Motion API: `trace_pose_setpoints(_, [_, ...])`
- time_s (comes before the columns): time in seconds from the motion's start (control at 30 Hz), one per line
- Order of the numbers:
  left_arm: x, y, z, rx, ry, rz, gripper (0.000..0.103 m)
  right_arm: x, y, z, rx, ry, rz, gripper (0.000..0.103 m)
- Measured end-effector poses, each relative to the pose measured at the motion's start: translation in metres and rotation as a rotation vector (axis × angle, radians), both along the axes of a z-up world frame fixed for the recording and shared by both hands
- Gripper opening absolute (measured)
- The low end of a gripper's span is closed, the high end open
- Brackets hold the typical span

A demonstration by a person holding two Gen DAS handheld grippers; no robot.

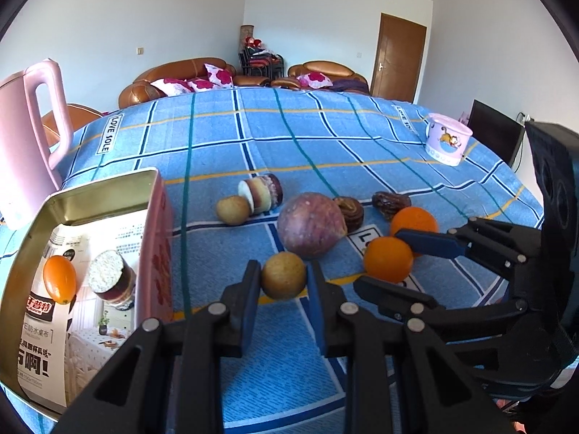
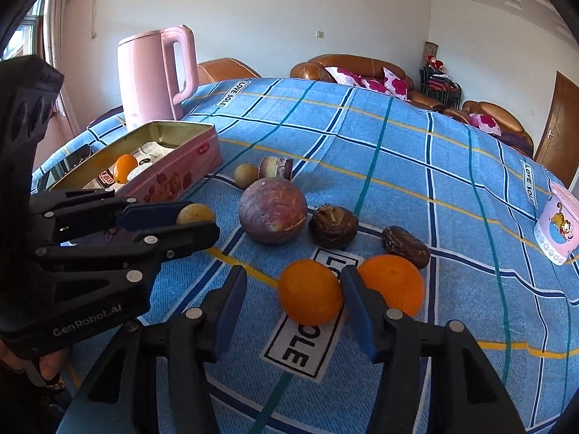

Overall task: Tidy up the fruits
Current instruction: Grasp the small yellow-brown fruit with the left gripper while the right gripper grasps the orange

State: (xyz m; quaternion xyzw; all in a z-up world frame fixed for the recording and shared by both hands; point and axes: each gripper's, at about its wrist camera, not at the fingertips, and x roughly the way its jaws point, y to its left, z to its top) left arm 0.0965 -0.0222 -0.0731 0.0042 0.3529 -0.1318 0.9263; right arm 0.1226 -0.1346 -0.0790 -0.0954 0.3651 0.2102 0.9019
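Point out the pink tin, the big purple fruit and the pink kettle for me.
pink tin [image 2: 170,177], right wrist view, on its outer side wall.
big purple fruit [image 1: 311,222], left wrist view, middle of its skin.
pink kettle [image 2: 144,79], right wrist view, on its body.

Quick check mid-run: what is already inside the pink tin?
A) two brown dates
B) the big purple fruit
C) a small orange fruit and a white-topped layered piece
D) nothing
C: in the left wrist view the pink tin holds a small orange fruit beside a white-topped layered piece, both lying on printed paper.
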Motion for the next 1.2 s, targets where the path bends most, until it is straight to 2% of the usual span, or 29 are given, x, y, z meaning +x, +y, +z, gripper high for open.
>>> trace_pose_setpoints(0.13, [0.0, 0.002, 0.001, -0.015, -0.005, 0.004, 0.027, 0.002, 0.002, -0.002, -0.029, 0.009, -0.015, 0.05])
trace_pose_setpoints(0.23, [-0.003, 0.001, 0.002, -0.012, -0.019, 0.004, 0.027, 0.003, 0.003, -0.004, -0.042, 0.022, -0.013, 0.038])
trace_pose_setpoints(0.47, [-0.008, 0.004, 0.006, -0.027, -0.055, 0.011, 0.027, 0.002, -0.007, 0.0, 0.033, 0.015, -0.017, 0.037])
trace_pose_setpoints(1.2, [-0.029, 0.009, 0.018, -0.053, -0.184, 0.018, 0.027, -0.022, -0.01, 0.018, 0.102, -0.14, 0.023, 0.037])
